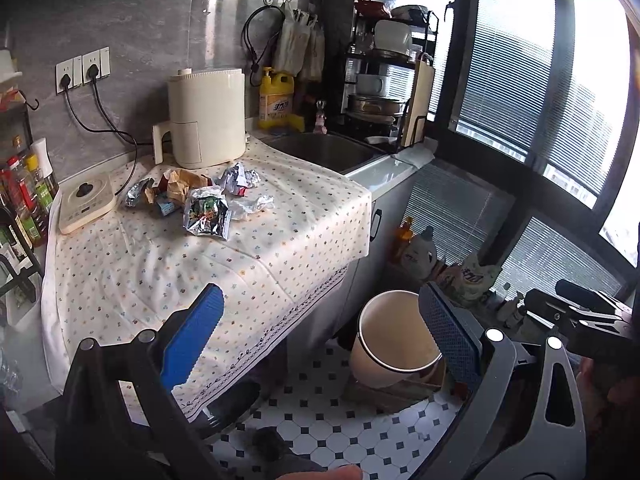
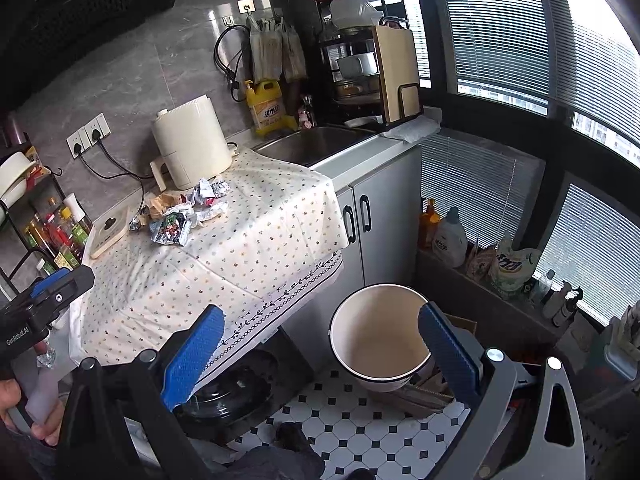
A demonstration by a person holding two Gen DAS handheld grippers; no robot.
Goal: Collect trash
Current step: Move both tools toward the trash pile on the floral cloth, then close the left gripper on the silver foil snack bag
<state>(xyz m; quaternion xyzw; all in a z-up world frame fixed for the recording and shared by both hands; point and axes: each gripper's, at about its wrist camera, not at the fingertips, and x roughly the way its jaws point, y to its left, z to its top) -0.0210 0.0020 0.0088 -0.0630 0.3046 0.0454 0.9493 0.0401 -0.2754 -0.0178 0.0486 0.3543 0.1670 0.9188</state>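
Hovering wide open, empty: left gripper [image 1: 320,336], right gripper [image 2: 322,344]. Wrappers [image 1: 200,196] lay far ahead-left; bin [image 2: 376,340] just ahead, below.

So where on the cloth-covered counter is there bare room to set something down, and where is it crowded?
The near half of the floral cloth, from the wrapper pile forward to the hanging front edge, is bare. So is the strip right of the pile toward the sink. The back is crowded: the cream appliance, white scale and wrappers sit close together. Both grippers hang open, off the counter.

Bright window [image 1: 516,92] daylight, fisheye-warped dark edges
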